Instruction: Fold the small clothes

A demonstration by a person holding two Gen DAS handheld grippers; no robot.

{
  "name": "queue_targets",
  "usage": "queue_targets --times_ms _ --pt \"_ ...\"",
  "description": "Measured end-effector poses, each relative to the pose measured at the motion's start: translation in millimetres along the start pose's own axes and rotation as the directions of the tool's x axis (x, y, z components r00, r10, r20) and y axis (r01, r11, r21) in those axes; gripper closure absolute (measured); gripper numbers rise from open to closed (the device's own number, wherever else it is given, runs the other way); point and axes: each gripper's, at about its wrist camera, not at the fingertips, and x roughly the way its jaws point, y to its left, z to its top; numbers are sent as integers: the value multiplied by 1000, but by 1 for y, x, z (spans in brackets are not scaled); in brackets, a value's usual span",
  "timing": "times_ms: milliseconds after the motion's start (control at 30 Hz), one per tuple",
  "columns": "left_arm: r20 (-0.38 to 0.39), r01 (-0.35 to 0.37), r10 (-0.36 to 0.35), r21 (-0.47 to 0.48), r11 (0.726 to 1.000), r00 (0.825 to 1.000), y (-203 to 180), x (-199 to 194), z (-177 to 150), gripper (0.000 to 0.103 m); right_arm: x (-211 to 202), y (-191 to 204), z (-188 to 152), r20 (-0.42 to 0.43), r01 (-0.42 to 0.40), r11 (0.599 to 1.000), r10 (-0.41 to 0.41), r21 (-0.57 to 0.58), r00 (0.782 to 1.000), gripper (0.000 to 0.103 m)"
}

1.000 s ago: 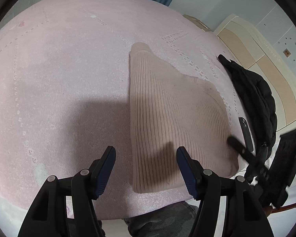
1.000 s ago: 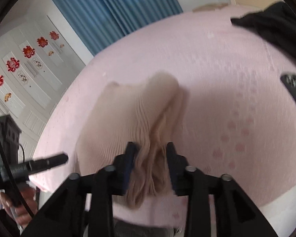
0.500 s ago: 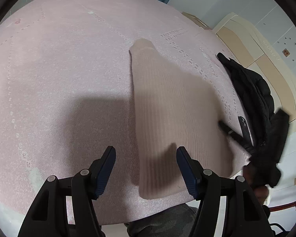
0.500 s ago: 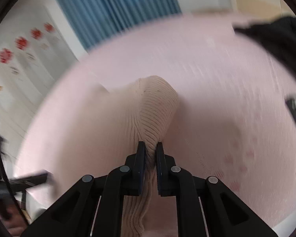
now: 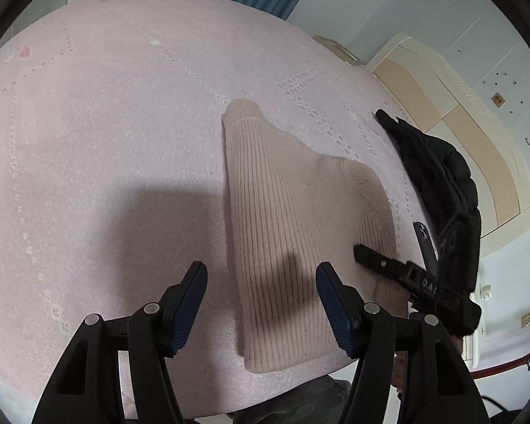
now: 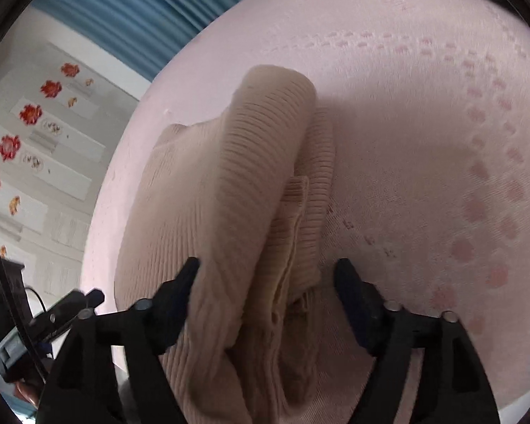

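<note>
A: Currently the beige ribbed garment (image 5: 293, 233) is lying on the pink bed cover (image 5: 106, 141), near the bed's front edge. Its right side is standing up in a loose fold rather than lying flat.

B: And the right gripper (image 6: 266, 282)?

A: Its jaws are standing wide apart with the bunched fold (image 6: 265, 190) passing between them; neither pad appears to be pressing the knit. The left gripper (image 5: 261, 291) is hovering over the garment's near portion, jaws likewise apart, holding nothing.

B: What is the risk here?

A: With nothing clamping it, the raised fold is probably going to slump back or roll sideways, because ribbed knit is soft and springy. The resulting crease would be crooked. A second risk: closing on the bunch as it sits would likely catch several layers and drag the whole garment toward the bed edge.

B: Surroundings?

A: A black jacket (image 5: 438, 180) is lying just beside the garment on its right; a wide sweep could snag it.
</note>
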Motion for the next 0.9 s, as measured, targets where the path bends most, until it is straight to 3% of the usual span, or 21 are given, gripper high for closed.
queue_targets --times_ms 233,267,300,400,500,633,833,900 --pt "-3 28 -28 -51 998 1000 20 1 -1 41 18 10 4 21 -4 998 6 -69 1000 21" --pt "0 30 -30 -56 998 1000 22 0 -2 41 19 11 5 14 -13 998 14 -65 1000 24" --pt "4 31 -30 -60 998 1000 24 -1 -2 41 22 10 7 -4 -42 997 42 -59 999 43" --pt "10 44 -43 -78 996 999 29 -5 -5 41 24 -5 14 -63 -138 989 141 47 988 50" --pt "23 57 -56 -85 995 998 33 -13 -6 41 20 -5 16 -80 -146 986 152 80 985 60" --pt "41 48 -45 -70 996 998 38 -27 -2 41 -1 11 17 -41 -181 977 186 117 982 65" --pt "84 60 -55 -59 996 995 49 -47 12 41 -44 69 25 45 -149 988 148 39 988 66" --pt "97 67 -62 -56 996 993 53 -51 17 41 -56 93 29 67 -90 996 90 -6 994 66"
